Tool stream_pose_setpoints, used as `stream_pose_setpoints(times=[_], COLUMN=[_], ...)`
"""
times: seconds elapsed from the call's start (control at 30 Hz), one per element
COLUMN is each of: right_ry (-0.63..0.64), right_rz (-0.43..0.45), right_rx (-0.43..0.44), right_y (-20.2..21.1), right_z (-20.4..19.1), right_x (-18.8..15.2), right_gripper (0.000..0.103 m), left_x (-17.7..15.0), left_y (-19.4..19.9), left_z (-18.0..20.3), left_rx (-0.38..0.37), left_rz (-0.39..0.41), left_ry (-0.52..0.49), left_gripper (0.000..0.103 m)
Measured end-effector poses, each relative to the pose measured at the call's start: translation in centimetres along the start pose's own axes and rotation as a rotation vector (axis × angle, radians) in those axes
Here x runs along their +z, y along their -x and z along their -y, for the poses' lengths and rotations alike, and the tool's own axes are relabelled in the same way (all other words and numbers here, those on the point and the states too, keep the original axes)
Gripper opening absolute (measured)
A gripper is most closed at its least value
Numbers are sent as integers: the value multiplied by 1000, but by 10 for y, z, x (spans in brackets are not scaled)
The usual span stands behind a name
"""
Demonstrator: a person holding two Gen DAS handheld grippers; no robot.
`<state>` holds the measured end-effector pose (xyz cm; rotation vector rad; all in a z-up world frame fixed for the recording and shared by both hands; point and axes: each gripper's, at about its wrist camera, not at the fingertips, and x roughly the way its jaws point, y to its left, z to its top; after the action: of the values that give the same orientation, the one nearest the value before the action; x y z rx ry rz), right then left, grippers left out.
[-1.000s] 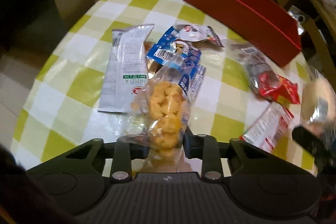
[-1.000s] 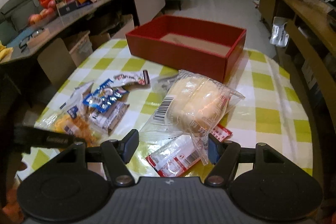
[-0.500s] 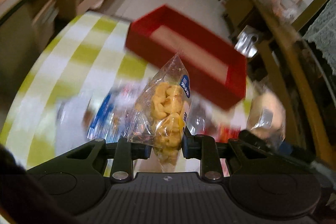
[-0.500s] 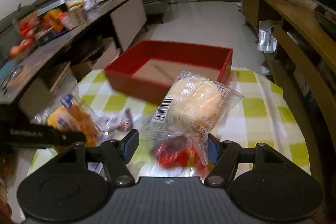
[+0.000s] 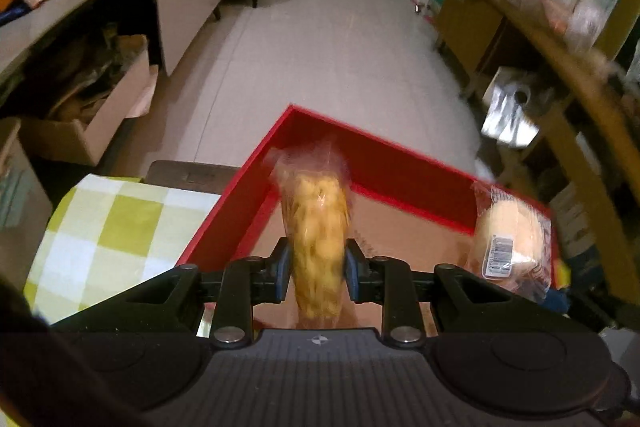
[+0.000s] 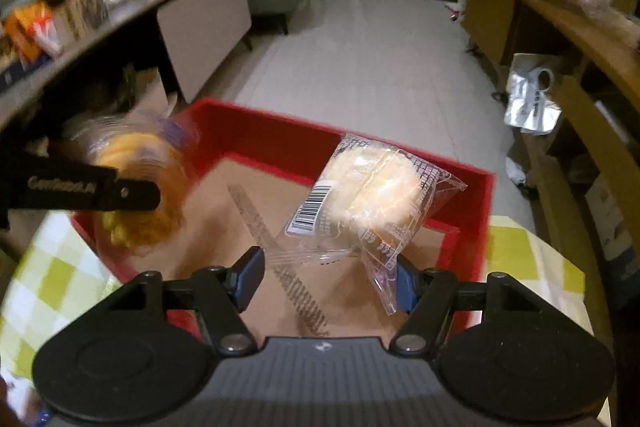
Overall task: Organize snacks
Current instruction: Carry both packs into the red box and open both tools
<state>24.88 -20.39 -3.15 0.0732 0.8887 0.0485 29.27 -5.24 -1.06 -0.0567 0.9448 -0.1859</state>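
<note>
My left gripper [image 5: 316, 275] is shut on a clear bag of yellow puffed snacks [image 5: 316, 227] and holds it above the left end of the red box [image 5: 384, 163]. That bag [image 6: 136, 179] and the left gripper's finger [image 6: 88, 191] show blurred at the left of the right wrist view. My right gripper [image 6: 326, 277] is shut on the wrapper of a pale bun in clear plastic [image 6: 372, 191], held over the red box's [image 6: 256, 131] brown floor. The bun [image 5: 508, 239] also shows at the right of the left wrist view.
The box sits at the far edge of a yellow-and-white checked table [image 5: 112, 227]. Beyond are a tiled floor [image 5: 320, 59], a cluttered counter [image 6: 80, 7] on the left, cardboard boxes [image 5: 88, 115] below it, and wooden shelving [image 5: 560, 67] on the right.
Both grippers moved forward from above the snack pile to over the red box, each carrying its packet. The table's other snacks have dropped out of view.
</note>
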Motion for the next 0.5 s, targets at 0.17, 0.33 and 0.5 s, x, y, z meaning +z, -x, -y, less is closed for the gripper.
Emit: stream_pose_setpoints(times=[0.17,0.33,0.5], right_ry=[35,74,77], right_rz=[-19,-27,-44], right_rx=[-6,-15,-9], right_y=[-6,4,16], right_z=[-2,-1,0], right_x=[-15,-28,-32], right_gripper=[75,75,77], left_x=[-22,-36,-53], left_y=[-13,3,18], left_z=[-6,1,0], left_rx=[47,53,37], left_rz=[-28,-63,-103], left_ry=[-45,-93,-102], left_gripper=[46,46,47])
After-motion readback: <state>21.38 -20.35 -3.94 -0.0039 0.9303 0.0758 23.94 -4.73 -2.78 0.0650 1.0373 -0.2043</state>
